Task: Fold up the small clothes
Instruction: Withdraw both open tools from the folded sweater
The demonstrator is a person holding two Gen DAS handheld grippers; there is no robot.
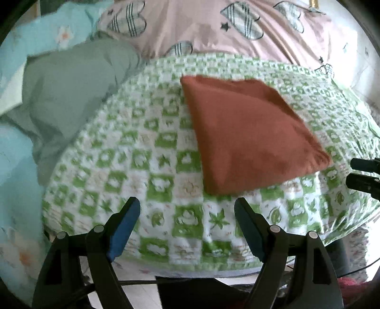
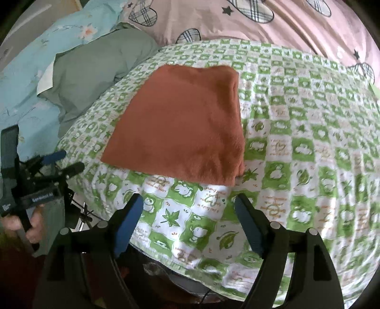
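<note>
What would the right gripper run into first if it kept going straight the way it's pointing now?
Probably the green-and-white patterned blanket: the right gripper, jaws open and empty, aims down at bare blanket just short of the folded rust-orange cloth. It may reach the cloth's near edge instead; depth is unclear.

rust cloth point(image 2: 180, 128) — fuzzy, matt | green-checked cover point(image 2: 296, 152) — soft woven | tongs point(image 1: 187, 209) — matt plastic

One folded rust-red cloth point(image 2: 180, 123), one green-checked blanket point(image 2: 296, 147), one grey-green garment point(image 2: 95, 69), one pink quilt point(image 2: 237, 21), two grippers point(image 1: 187, 209) point(image 2: 188, 204).
</note>
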